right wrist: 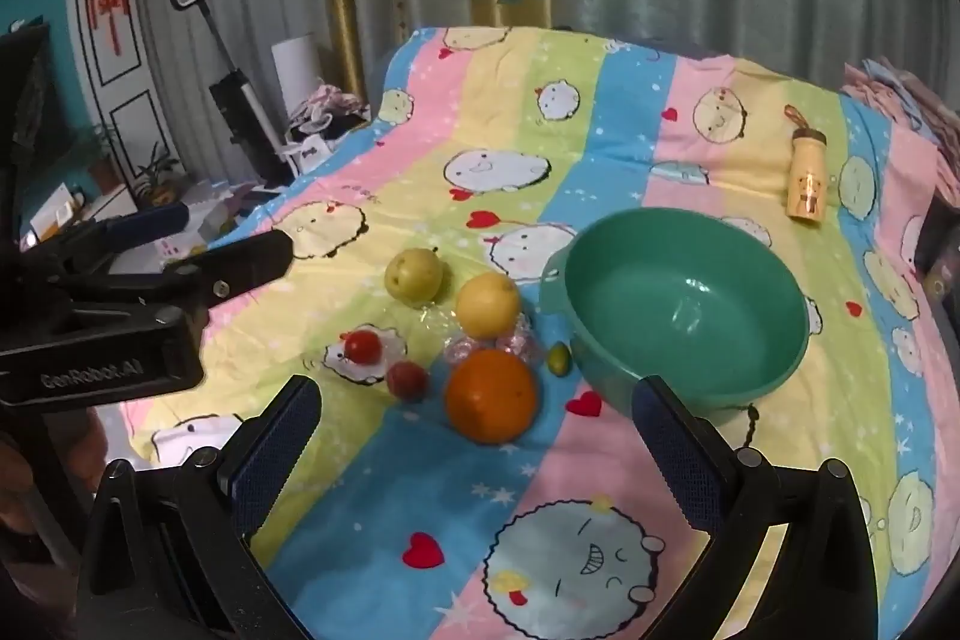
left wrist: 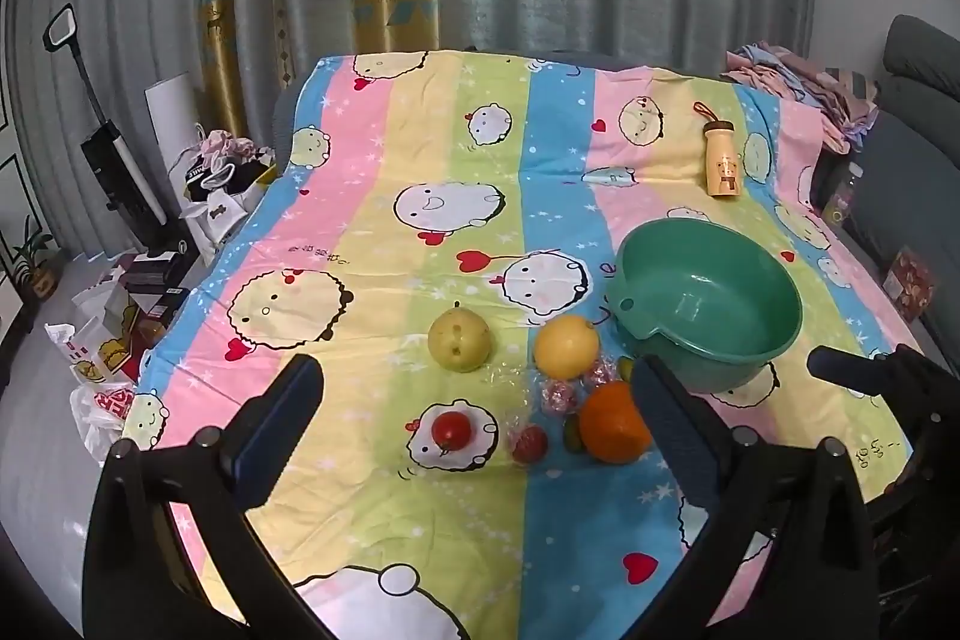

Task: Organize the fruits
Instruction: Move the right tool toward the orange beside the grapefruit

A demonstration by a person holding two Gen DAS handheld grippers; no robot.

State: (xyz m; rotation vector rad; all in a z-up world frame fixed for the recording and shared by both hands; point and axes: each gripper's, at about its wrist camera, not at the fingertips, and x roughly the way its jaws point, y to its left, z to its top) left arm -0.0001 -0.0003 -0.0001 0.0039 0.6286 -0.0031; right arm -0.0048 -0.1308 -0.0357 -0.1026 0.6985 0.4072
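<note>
Both claws are held wide apart with nothing gripped: the left claw (left wrist: 474, 436) above the tomatoes, the right claw (right wrist: 474, 436) over the orange (right wrist: 490, 396). Counted on the table's striped cloth (right wrist: 600, 100): one orange, one yellow citrus (right wrist: 487, 305), one pear (right wrist: 414, 278), two tomatoes (right wrist: 363, 346), one small green fruit (right wrist: 559, 357). One green bowl (right wrist: 690, 244) is seen just beside them, one bottle (right wrist: 807, 184) well apart.
</note>
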